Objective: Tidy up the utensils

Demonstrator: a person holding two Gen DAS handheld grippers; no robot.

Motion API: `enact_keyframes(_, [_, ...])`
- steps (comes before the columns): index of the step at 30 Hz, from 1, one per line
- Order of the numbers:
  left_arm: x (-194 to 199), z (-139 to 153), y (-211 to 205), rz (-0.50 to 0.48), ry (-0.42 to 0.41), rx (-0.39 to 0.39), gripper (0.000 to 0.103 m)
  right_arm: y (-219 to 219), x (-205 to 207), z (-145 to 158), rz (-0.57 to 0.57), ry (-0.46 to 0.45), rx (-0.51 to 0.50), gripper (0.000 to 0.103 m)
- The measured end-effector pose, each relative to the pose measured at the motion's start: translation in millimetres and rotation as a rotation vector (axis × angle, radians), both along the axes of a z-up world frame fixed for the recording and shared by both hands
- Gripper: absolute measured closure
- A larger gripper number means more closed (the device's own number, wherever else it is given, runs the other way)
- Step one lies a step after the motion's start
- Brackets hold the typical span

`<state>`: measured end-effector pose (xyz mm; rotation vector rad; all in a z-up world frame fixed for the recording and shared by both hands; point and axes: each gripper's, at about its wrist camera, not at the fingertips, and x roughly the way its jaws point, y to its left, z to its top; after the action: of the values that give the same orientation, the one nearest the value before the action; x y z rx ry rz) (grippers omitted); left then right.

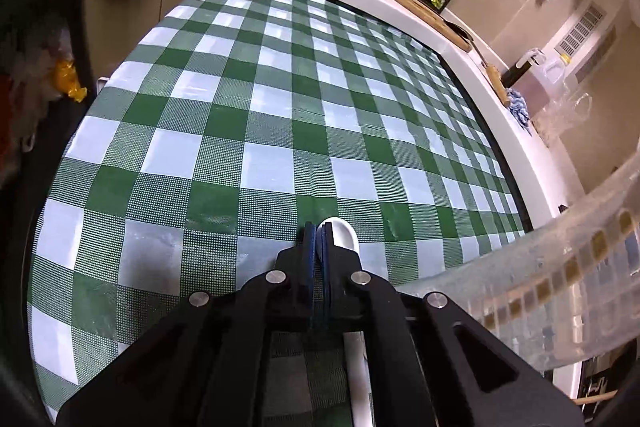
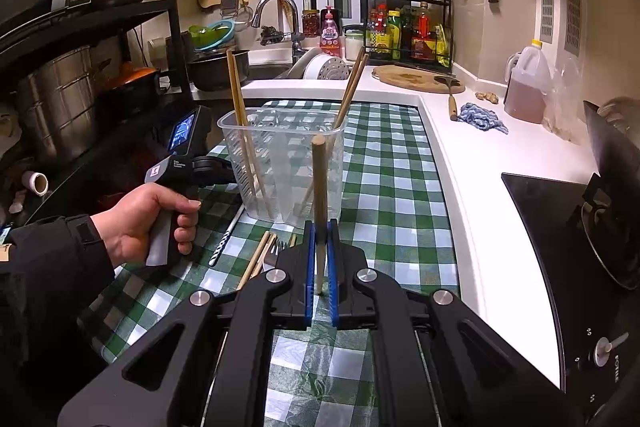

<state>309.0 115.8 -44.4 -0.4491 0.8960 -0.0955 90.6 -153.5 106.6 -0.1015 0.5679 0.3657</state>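
chopstick [image 2: 319, 187] upright in right gripper [image 2: 320, 255]; left gripper [image 1: 319, 247] seemingly clamps spoon [image 1: 342, 233].

The left gripper [image 1: 319, 239] has its jaws drawn fully together, the blue pads pressed close with only a narrow seam between them, and it is angled downward. The right gripper [image 2: 321, 247] is likewise closed, its jaws nearly parallel and separated only by a thin gap, and it points forward and slightly down. In the right wrist view the left hand [image 2: 150, 223] is wrapped around the pistol-style handle of its gripper, index finger curled at the front, with a dark sleeve covering the wrist and forearm.
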Motion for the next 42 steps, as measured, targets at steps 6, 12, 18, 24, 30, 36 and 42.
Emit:
enact_keyframes(6, [2, -3, 4, 0.000, 0.004, -0.030, 0.097, 0, -1, 0, -0.001, 0.002, 0.004, 0.097])
enact_keyframes(12, [3, -2, 10, 0.019, -0.002, -0.047, 0.084, 0, -1, -1, 0.003, 0.003, 0.004, 0.097])
enact_keyframes(18, [6, -3, 12, 0.014, 0.000, -0.106, 0.084, -1, -1, -1, 0.001, 0.001, 0.005, 0.097])
enact_keyframes(24, [9, -4, 5, -0.007, -0.002, -0.112, 0.084, -1, -1, 0, 0.002, 0.000, 0.004, 0.097])
enact_keyframes(30, [11, -4, -2, -0.019, -0.002, -0.094, 0.086, -1, -1, 0, 0.000, 0.001, 0.006, 0.097])
enact_keyframes(36, [12, -5, -6, -0.040, 0.009, -0.085, 0.098, -1, -2, 0, 0.000, 0.002, 0.009, 0.097])
enact_keyframes(42, [-9, 21, 4, -0.030, -0.049, -0.028, 0.098, -1, -2, 2, -0.005, -0.002, 0.014, 0.097])
